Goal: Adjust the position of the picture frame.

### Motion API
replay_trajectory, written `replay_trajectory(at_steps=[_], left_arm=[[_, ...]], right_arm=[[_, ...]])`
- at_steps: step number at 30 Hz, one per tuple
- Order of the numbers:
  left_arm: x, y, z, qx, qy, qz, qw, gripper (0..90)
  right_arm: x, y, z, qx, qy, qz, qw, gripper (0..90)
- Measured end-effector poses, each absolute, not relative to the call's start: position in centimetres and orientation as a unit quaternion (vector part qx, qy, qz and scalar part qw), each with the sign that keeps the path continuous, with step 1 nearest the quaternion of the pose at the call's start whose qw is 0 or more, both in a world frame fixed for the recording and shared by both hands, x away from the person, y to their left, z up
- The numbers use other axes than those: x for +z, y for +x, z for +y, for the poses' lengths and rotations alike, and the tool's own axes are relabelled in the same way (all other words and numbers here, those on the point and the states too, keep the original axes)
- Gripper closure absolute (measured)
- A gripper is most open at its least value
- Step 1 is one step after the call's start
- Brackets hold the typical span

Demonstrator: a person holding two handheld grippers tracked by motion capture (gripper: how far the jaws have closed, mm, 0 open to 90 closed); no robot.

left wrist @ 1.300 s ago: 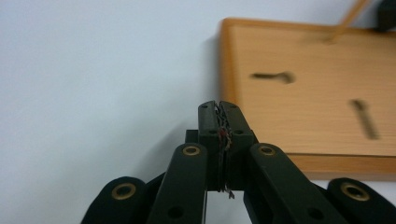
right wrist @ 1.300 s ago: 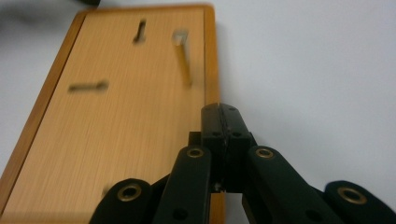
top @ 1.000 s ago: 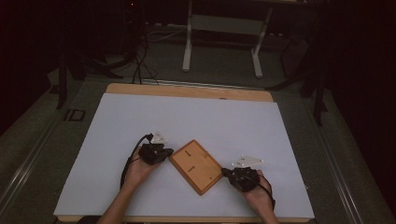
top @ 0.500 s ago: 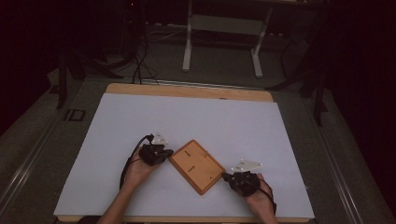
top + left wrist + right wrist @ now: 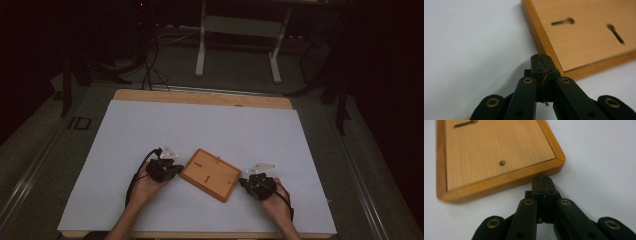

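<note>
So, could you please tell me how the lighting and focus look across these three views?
High view: dim, the room behind almost black, the white table sheet evenly lit, no glare. Left gripper view: bright, shut jaws sharp, the wooden board soft, its far slot smeared. Right gripper view: the board's near edge crisp, its far end blurred; faint shadow under the board.

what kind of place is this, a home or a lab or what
Most likely a lab or recording workspace, not a home: a table covered by a plain white sheet, cables trailing over the dark floor, and a bare metal stand behind it.
</note>
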State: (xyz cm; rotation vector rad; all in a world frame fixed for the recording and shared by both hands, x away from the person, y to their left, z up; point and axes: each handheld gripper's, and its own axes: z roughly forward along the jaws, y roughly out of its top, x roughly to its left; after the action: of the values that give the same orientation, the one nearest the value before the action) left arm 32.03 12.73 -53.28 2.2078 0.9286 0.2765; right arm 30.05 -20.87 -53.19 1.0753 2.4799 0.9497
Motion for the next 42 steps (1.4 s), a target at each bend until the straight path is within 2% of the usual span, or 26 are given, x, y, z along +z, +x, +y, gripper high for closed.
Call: replay_trajectory(at_steps=[15, 33, 42], left_arm=[[-53.4, 28.9, 12.3, 0.087, 0.873, 0.333, 0.346, 90.0], [-53.5, 29.0, 12.5, 0.098, 0.871, 0.332, 0.349, 87.6], [-53.2, 29.6, 13.2, 0.129, 0.851, 0.354, 0.365, 83.9]], right_arm=[[-53.5, 33.8, -20.9, 0.351, 0.389, 0.842, 0.128, 90.0], [-53.8, 33.4, -20.8, 0.37, 0.388, 0.834, 0.133, 90.0], [-53.9, 33.0, -20.8, 0.371, 0.383, 0.835, 0.136, 89.9]])
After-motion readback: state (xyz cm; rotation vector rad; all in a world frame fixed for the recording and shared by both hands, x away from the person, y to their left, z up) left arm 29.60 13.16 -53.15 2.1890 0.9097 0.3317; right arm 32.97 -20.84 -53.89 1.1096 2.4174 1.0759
